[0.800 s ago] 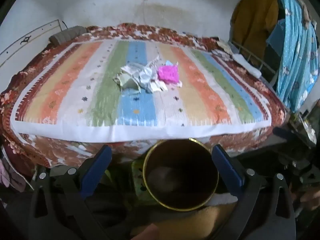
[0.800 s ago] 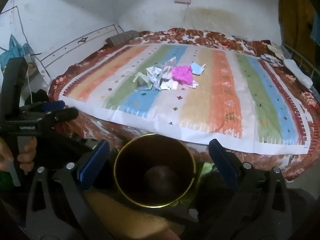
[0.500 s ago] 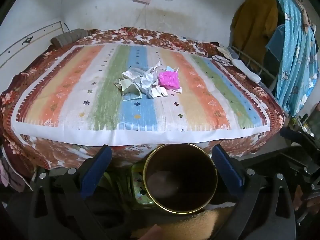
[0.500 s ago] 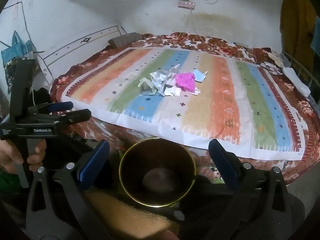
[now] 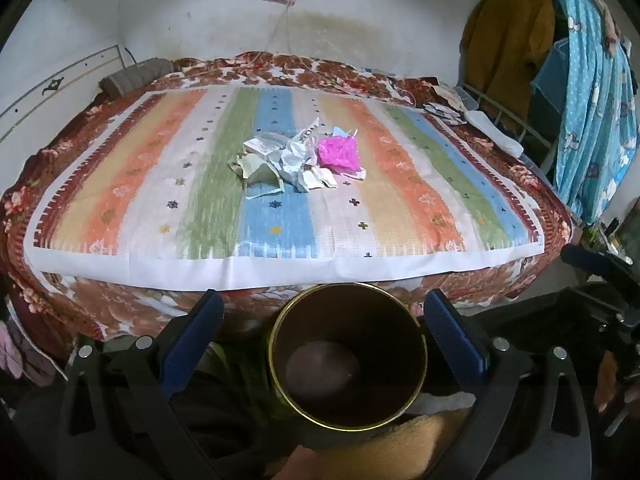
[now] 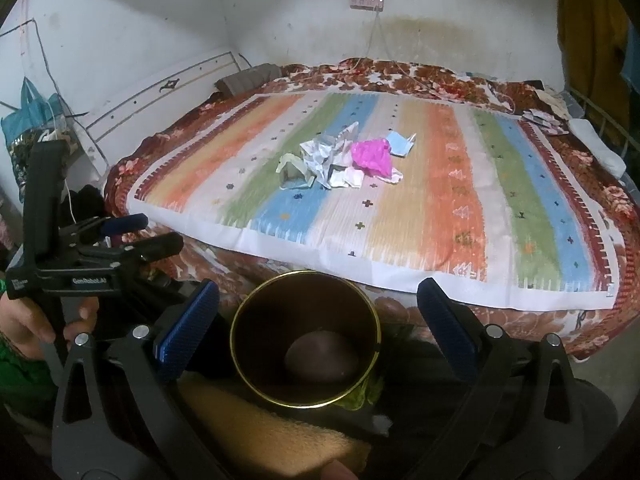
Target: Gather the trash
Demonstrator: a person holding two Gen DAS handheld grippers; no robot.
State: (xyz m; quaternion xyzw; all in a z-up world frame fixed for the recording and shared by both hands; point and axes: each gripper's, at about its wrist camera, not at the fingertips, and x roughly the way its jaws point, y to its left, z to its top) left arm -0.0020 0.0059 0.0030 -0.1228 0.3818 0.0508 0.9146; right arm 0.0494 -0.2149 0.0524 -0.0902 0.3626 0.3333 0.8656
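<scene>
Trash (image 5: 298, 160), a heap of crumpled paper and a pink plastic wad (image 5: 338, 152), lies mid-bed on a striped mat (image 5: 400, 208). Nearer, the left gripper (image 5: 318, 332) and right gripper (image 6: 318, 316) both stand wide open, holding nothing. Between and below each pair of blue pads sits a gold-rimmed dark bin (image 5: 347, 364), seemingly without trash inside, just before the bed's (image 5: 120, 304) near edge.

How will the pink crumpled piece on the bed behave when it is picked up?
The pink piece looks thin and crumpled, so probably light and floppy. It would likely squash between jaws. It touches the paper scraps, so some may shift or come along.
</scene>
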